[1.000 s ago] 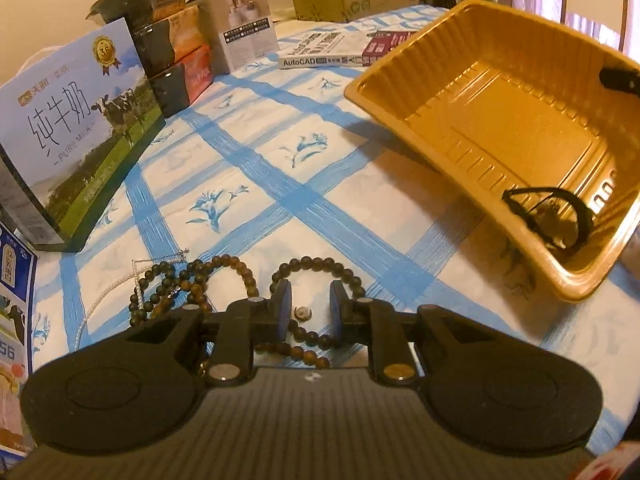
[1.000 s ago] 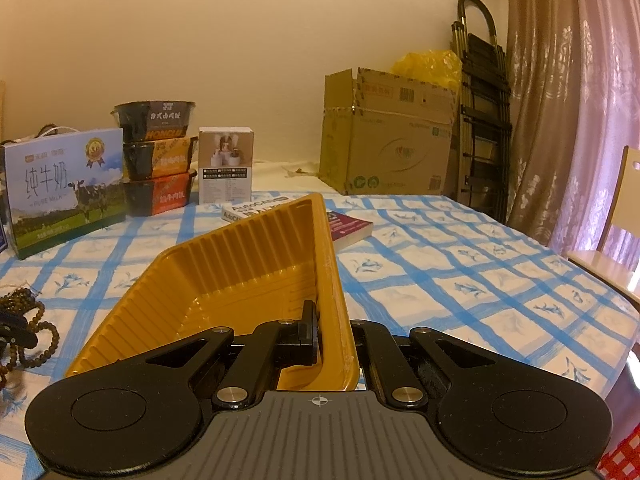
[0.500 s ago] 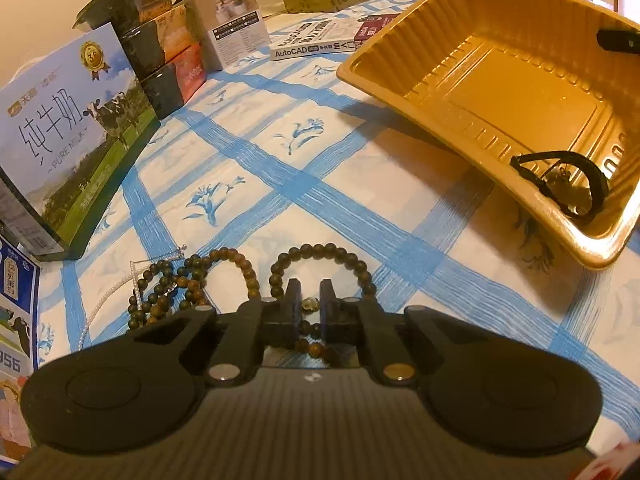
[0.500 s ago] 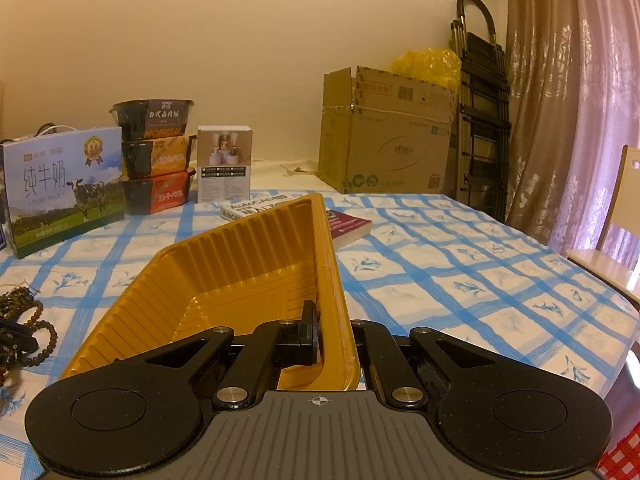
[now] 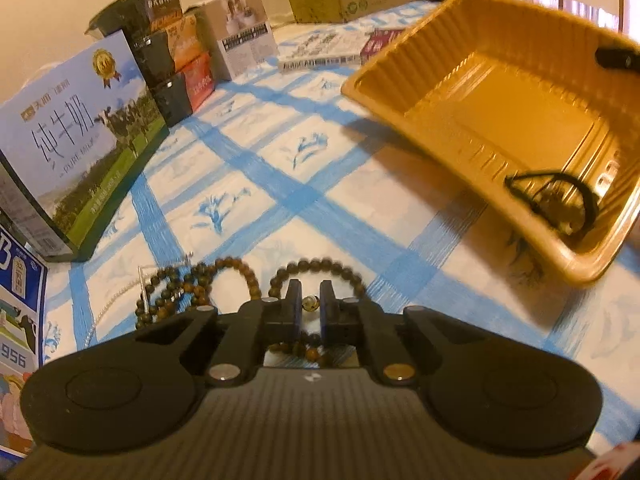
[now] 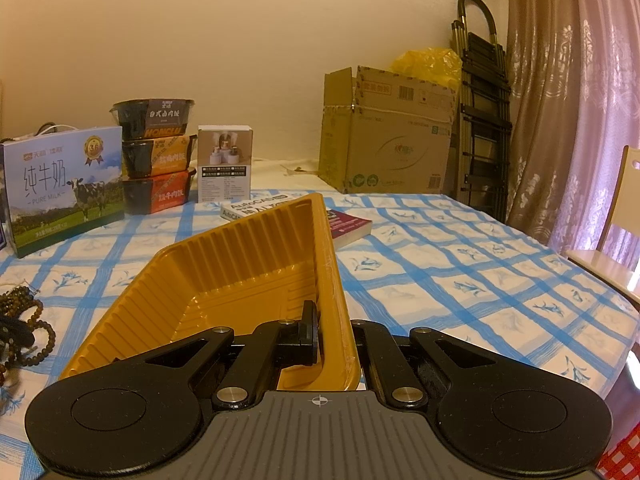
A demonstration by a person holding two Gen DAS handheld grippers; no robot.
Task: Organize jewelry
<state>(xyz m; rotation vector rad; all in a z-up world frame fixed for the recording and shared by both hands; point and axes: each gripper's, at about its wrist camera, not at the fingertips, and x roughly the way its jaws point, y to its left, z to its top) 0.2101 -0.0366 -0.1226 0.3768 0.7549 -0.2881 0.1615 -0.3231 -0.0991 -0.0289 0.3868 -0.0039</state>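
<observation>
On a blue-checked tablecloth (image 5: 280, 184), our left gripper (image 5: 310, 304) has just been closing, and its jaws now stand nearly together on a small gold-coloured charm (image 5: 310, 302) that belongs to a dark bead bracelet (image 5: 320, 268). The bracelet loops out ahead of the fingertips and runs back beneath them; the frame is blurred, so we cannot say for sure that the pads press the charm rather than merely flank it. Just to the left of this gripper lies a tangle of brown bead strands (image 5: 188, 288) with a thin pale chain (image 5: 116, 304) trailing from it.

Ahead and to the right, well apart from the left gripper, sits the orange plastic tray (image 5: 500, 120), tilted with one side lifted. In its near corner rests a black cord piece with a dark pendant (image 5: 560, 204).

Our right gripper (image 6: 334, 328) is clamped on the tray's wall (image 6: 332, 280), one finger (image 6: 308, 324) inside the tray, the other hidden behind the wall. Far to its left, the bead tangle shows at the frame's edge.
</observation>
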